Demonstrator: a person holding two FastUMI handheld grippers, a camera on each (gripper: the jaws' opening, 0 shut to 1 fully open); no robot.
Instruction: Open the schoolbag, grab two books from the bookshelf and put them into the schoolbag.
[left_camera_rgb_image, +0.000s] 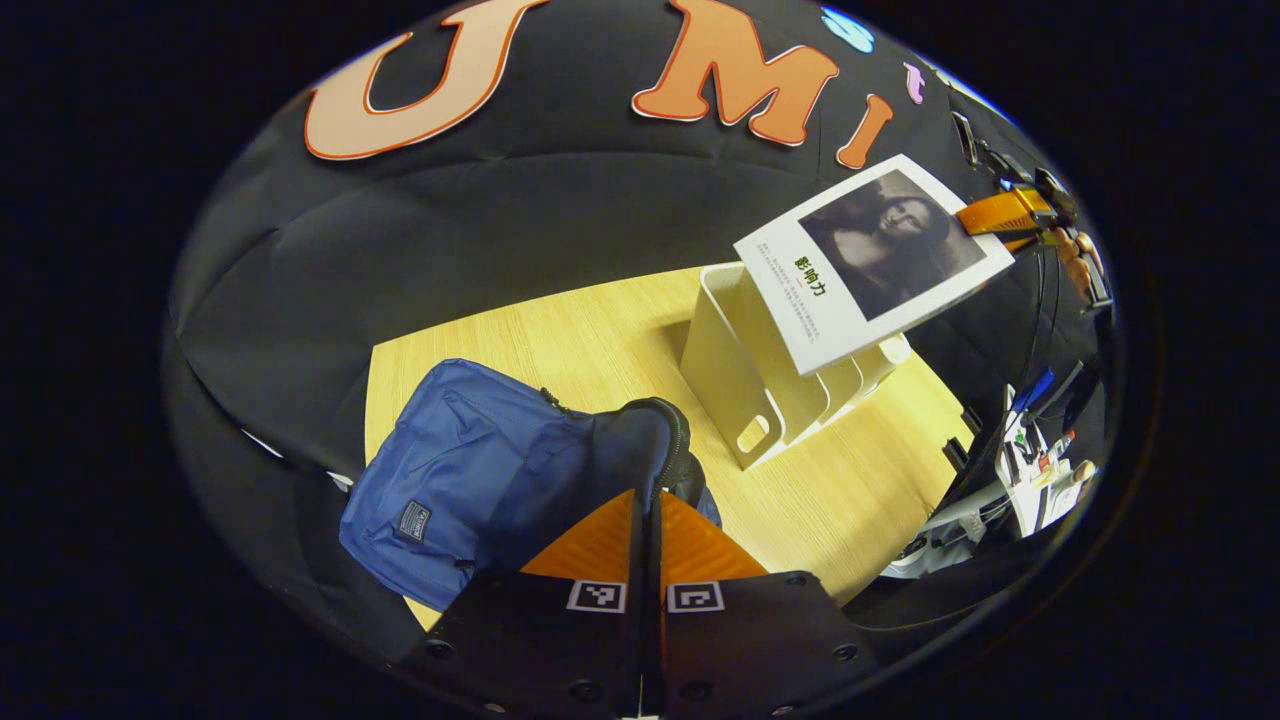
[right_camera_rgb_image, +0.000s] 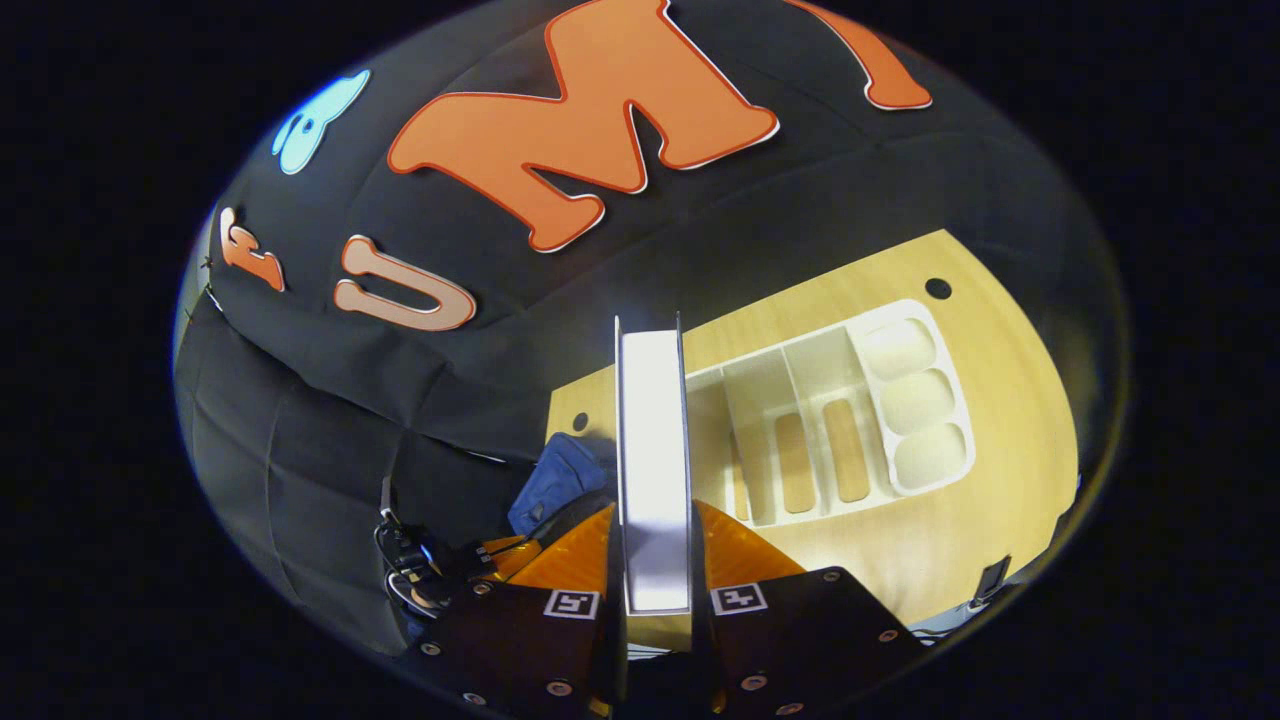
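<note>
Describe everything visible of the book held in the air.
The book is a thin paperback, its white cover carrying a dark portrait picture and a line of print. It hangs tilted above the white bookshelf, clear of the table. The right tongs clamp it at one edge, both orange fingers pressing its covers; seen edge-on, its pale page block shows.

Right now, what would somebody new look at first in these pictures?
Probably the book with a dark portrait on its cover, held up in the air above the white bookshelf by the right tongs. Next, the blue schoolbag lying on the wooden table, with the left tongs pinching its dark zipper edge.
</note>
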